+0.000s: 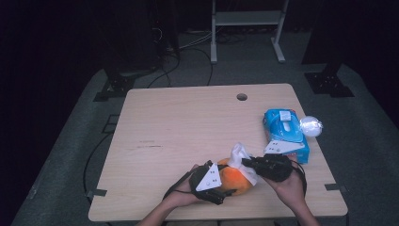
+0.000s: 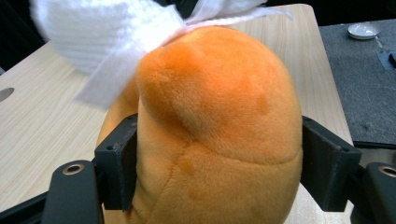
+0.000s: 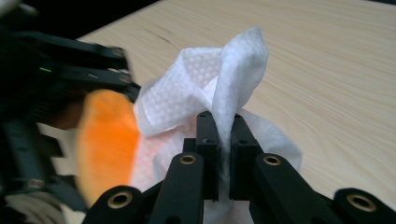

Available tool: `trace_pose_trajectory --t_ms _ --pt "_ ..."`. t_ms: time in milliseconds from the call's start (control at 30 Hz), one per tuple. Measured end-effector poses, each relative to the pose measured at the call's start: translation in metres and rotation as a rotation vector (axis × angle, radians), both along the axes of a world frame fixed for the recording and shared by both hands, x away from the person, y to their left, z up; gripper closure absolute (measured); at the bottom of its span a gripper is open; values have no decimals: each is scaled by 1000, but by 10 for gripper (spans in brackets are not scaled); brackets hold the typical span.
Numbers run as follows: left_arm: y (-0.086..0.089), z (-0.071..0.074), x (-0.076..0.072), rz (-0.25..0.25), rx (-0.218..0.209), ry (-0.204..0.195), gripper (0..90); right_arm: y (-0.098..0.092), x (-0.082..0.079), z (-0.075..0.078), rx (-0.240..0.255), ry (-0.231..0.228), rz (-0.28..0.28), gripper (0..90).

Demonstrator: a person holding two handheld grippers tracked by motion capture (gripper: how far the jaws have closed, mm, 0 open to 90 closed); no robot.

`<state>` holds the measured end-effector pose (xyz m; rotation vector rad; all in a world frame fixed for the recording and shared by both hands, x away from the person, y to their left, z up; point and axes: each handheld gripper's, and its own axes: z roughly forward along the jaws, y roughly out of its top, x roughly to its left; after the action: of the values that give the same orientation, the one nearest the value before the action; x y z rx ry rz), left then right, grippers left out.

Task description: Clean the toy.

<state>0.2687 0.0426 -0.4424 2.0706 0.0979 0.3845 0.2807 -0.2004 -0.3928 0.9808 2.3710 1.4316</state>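
Observation:
An orange plush toy (image 1: 233,179) lies near the table's front edge. My left gripper (image 1: 221,187) is shut on it; in the left gripper view the black pads (image 2: 117,161) press both sides of the orange plush toy (image 2: 219,135). My right gripper (image 1: 248,163) is shut on a white wet wipe (image 1: 241,157), its jaws pinching the sheet tightly. The white wet wipe (image 3: 219,93) drapes against the top of the orange plush toy (image 3: 105,144), and its edge shows as the white wipe (image 2: 112,32) in the left gripper view.
A blue pack of wipes (image 1: 285,133) lies at the table's right edge, with a crumpled clear ball (image 1: 311,126) beside it. A round hole (image 1: 242,97) sits near the table's far edge. A metal frame (image 1: 247,28) and cables stand on the floor behind.

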Motion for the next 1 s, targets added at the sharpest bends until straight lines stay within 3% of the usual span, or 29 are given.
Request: trace_pose_trajectory --t_ms 133,233,267,367,467,600,700,833,933,1000 --pt "3 0 1 2 -8 6 246 16 -4 4 -33 -33 35 844" --pt "6 1 4 19 -24 24 248 9 1 1 -33 -23 12 844" --pt "7 1 6 26 -39 37 248 5 4 -2 -44 -16 -8 844" --pt "10 0 11 35 -70 77 247 -11 11 -10 -6 28 -44 844" --pt "11 1 14 59 -90 102 247 -13 7 -6 8 19 -53 845" --pt "18 2 22 103 -130 163 248 -1 -3 5 22 -42 2 844" --pt "24 3 29 132 -164 224 248 -1 -2 2 17 -49 -3 844" --pt "22 3 28 138 -161 223 248 -13 9 -11 36 1 -44 845" --pt "22 3 28 148 -169 234 248 -12 4 -8 38 -15 -43 845" --pt "24 2 30 153 -181 250 248 -5 -1 -3 53 -31 -2 844"
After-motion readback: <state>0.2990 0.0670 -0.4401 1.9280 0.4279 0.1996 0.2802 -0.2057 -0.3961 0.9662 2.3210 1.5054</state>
